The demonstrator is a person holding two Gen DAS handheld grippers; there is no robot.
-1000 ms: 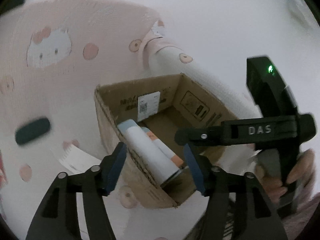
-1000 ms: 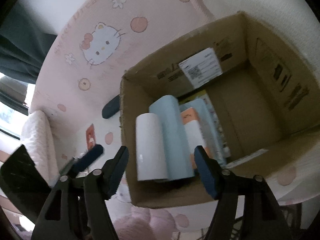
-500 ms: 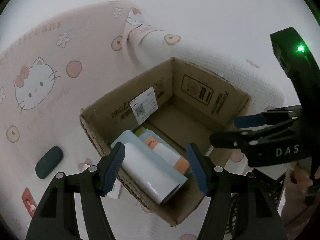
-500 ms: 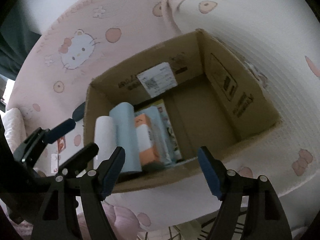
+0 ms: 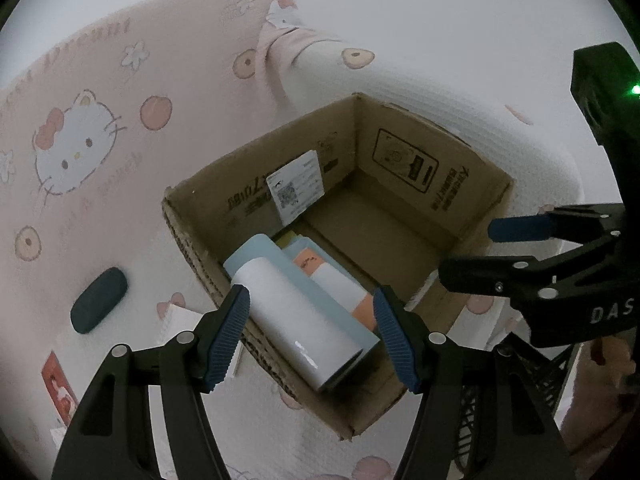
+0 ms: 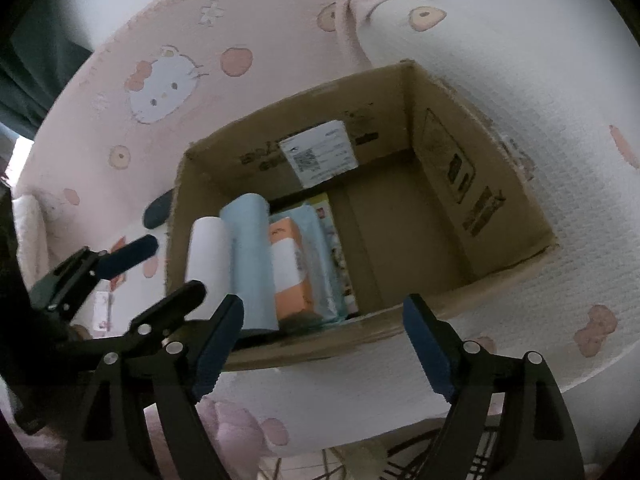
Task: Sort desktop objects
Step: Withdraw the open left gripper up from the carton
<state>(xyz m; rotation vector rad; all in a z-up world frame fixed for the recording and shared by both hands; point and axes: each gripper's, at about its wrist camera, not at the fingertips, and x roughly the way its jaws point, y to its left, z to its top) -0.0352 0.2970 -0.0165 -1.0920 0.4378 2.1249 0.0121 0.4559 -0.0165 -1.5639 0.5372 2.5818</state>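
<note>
An open cardboard box point(image 5: 472, 184) point(image 6: 516, 216) stands on a table covered with a pink and white cartoon-cat cloth. Along its left side lie a white cylinder point(image 5: 300, 320) point(image 6: 206, 256), a light blue cylinder point(image 6: 250, 256), an orange and white carton point(image 5: 336, 284) point(image 6: 290, 276) and flat packets. My left gripper point(image 5: 312, 336) hovers open over the box's near corner, above the white cylinder. My right gripper point(image 6: 324, 348) hangs over the near wall, its jaws opening with nothing between them. Each gripper shows in the other's view.
A dark oval case point(image 5: 99, 300) point(image 6: 158, 212) lies on the cloth left of the box, with a white paper point(image 5: 180, 320) and a small red card point(image 5: 60, 388) nearer to me. The table's near edge drops to a dark wire rack point(image 5: 480, 412).
Both grippers drew back and tilted, so the whole box now shows. The right gripper's jaws stand wider than before. The box's contents have not moved.
</note>
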